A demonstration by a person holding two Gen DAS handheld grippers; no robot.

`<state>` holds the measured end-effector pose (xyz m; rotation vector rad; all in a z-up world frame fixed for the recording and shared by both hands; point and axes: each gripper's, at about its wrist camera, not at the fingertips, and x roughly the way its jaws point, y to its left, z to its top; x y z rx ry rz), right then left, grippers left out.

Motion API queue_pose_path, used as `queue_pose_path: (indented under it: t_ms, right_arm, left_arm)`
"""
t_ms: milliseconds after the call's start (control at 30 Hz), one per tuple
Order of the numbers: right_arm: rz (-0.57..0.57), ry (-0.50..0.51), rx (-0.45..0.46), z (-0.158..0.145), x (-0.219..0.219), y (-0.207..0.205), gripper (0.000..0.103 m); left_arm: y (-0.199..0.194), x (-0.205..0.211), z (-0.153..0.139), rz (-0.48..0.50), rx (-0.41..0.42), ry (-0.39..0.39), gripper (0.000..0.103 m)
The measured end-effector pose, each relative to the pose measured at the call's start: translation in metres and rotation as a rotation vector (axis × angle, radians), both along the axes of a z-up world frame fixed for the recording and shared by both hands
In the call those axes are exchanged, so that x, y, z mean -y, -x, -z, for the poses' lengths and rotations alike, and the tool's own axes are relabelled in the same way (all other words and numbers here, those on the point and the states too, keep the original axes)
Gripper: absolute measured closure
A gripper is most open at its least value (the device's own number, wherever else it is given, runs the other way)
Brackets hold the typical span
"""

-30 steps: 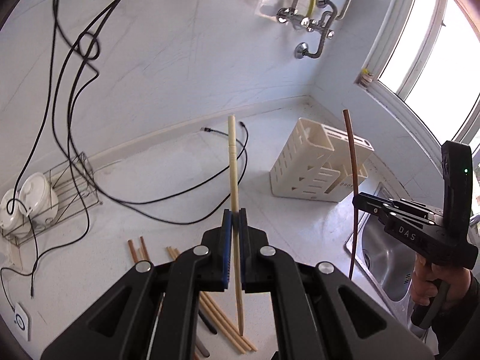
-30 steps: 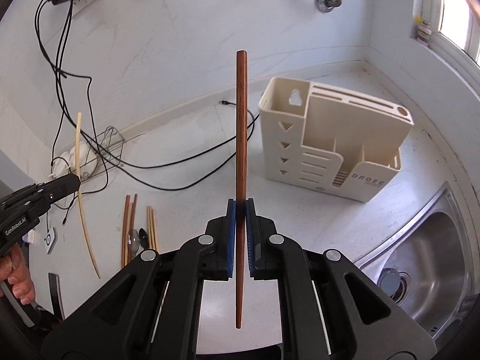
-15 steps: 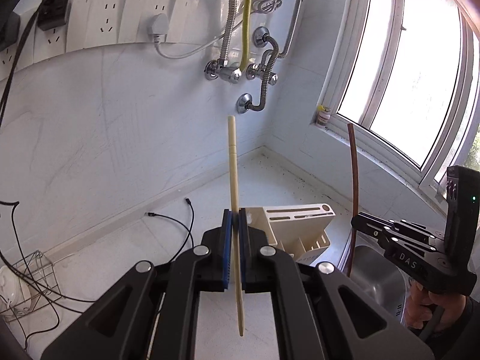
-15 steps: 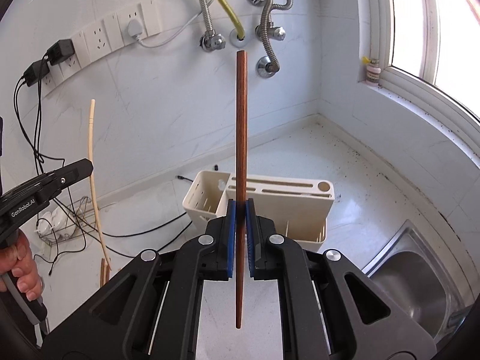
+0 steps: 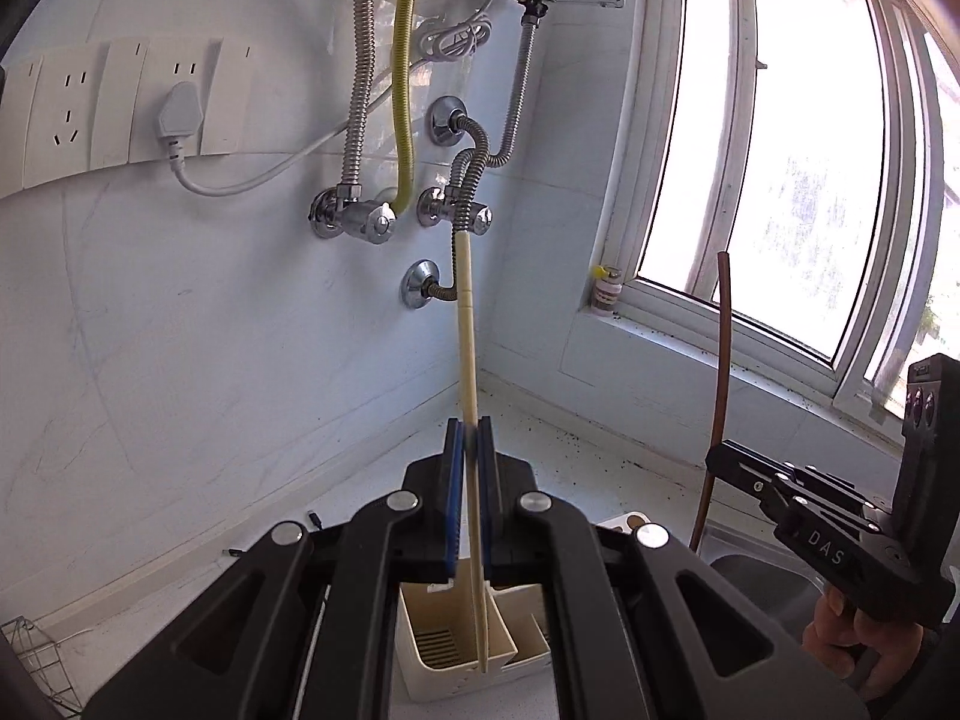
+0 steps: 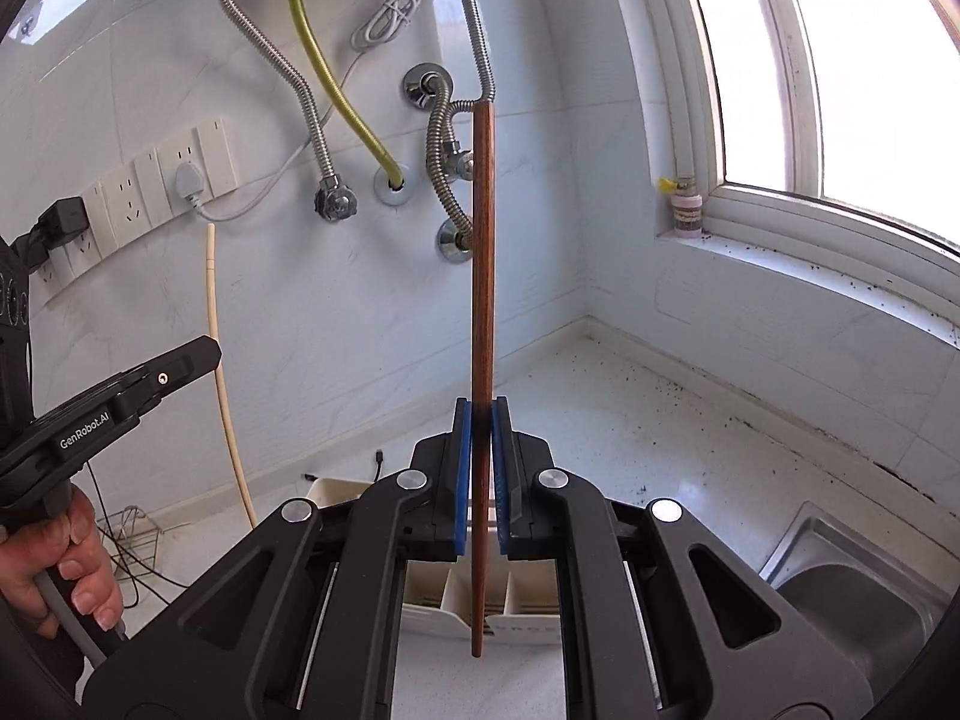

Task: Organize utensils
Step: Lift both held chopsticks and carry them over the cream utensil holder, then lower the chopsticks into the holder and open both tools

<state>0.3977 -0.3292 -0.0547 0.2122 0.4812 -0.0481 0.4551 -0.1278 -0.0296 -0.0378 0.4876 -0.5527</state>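
The dark chopstick (image 6: 482,324) is glossy reddish wood with visible grain; the pale chopstick (image 5: 468,354) looks matt, bamboo-like. Both grippers' fingers (image 6: 461,474) carry ribbed blue rubbery pads on matt black plastic. At 6 o'clock the utensil holder (image 5: 456,654) is smooth cream plastic. The hoses (image 6: 441,144) are corrugated shiny metal, the sink (image 6: 852,594) brushed steel.

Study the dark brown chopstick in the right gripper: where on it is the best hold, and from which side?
Grip the dark brown chopstick across its shaft just below mid-length, as the right gripper does: pads closing from left and right on the upright stick. That leaves its lower tip free above the cream utensil holder.
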Motion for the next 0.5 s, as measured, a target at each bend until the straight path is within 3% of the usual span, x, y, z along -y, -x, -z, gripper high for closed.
queue_pose_path:
  t_ms: [233,500]
  right_arm:
    - [0.03,0.021,0.045,0.023,0.012,-0.01,0.097]
    - [0.064,0.019,0.044,0.049,0.024,-0.02,0.097]
  left_arm:
    - [-0.015,0.004,0.022,-0.009,0.047,0.041,0.099]
    - [-0.025,0.002,0.053,-0.014,0.03,0.057,0.099]
